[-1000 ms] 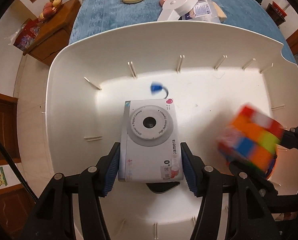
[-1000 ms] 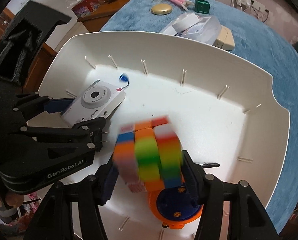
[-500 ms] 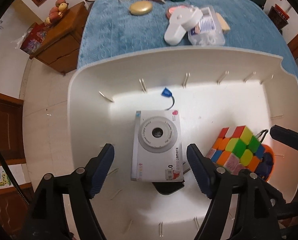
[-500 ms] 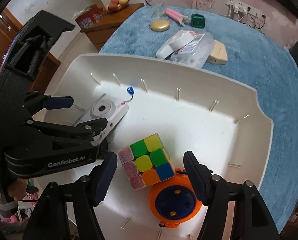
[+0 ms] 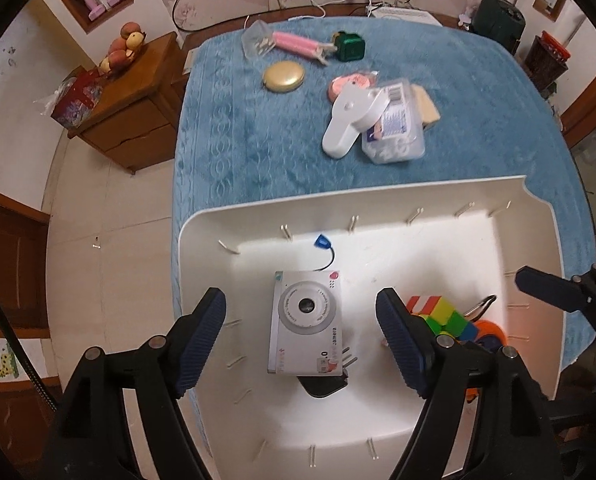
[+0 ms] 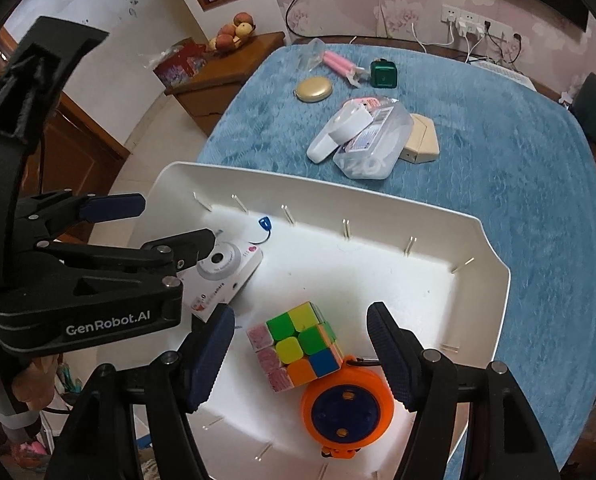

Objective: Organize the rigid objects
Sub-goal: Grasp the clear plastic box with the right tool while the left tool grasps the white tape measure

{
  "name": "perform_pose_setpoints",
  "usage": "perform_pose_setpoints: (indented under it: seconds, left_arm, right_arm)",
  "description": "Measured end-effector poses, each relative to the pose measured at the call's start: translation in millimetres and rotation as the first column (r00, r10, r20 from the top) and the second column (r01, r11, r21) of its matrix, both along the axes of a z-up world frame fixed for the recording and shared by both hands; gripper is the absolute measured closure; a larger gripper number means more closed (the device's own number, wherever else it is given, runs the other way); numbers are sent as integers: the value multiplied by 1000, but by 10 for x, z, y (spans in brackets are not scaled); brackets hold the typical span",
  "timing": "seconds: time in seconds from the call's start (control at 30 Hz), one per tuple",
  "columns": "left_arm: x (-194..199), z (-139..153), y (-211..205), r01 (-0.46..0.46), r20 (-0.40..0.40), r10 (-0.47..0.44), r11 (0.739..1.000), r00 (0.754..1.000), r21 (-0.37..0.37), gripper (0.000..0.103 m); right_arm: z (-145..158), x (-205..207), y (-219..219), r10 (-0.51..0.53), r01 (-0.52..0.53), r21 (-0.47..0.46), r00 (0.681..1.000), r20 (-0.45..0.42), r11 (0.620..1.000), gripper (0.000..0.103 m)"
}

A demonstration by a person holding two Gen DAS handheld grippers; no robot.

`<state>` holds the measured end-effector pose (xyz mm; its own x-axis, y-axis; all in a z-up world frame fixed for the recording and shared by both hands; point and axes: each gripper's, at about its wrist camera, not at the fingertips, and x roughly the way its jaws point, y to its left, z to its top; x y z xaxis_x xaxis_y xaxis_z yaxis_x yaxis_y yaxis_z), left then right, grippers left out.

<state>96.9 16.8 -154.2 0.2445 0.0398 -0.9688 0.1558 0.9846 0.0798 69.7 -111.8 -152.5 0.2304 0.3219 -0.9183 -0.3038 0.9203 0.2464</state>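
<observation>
White bin (image 6: 493, 296) being shown on blue patterned surface (image 6: 517, 184). White camera (image 5: 306, 322) being marked by pink dot. Cube (image 6: 294, 344) being tiled green, yellow, orange, blue, pink. Orange disc (image 6: 345, 408) being centred in blue.

Camera (image 5: 306, 322), cube (image 6: 294, 346) freed from tongs.

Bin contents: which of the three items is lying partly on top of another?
The multicoloured puzzle cube: its lower corner overlaps the orange and blue round case. The white toy camera lies flat and apart on the white bin floor.
</observation>
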Motion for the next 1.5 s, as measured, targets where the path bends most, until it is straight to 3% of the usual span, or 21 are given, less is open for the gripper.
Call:
perform_pose_setpoints:
  seconds: [0.27, 0.57, 0.87, 1.03, 1.27, 1.5]
  left_arm:
    - [199, 196, -45, 31, 57, -31, 999, 998, -11, 23]
    - [695, 130, -45, 44, 92, -42, 999, 995, -18, 23]
    - [1162, -136, -17, 89, 44, -86, 992, 995, -86, 23]
    - [1313, -268, -66, 145, 26, -143, 984, 989, -99, 23]
    - [1425, -497, -182, 241, -20, -244, 964, 969, -110, 23]
    - [1569, -712, -257, 284, -78, -294, 952, 953, -116, 23]
  right_arm:
    - [125, 223, -145, -61, 61, 48, 998, 0, 997, 33]
    - [9, 779, -350, -184, 185, 75, 983, -19, 980, 33]
    - [-459, 1357, -543, -317, 338, 162, 938, -143, 927, 40]
    - [-697, 1577, -497, -327, 364, 183, 923, -203, 913, 41]
    - [-992, 1776, -434, -333, 398, 201, 896, -293, 895, 56]
    - [-1060, 1823, -399, -311, 394, 237, 895, -320, 888, 62]
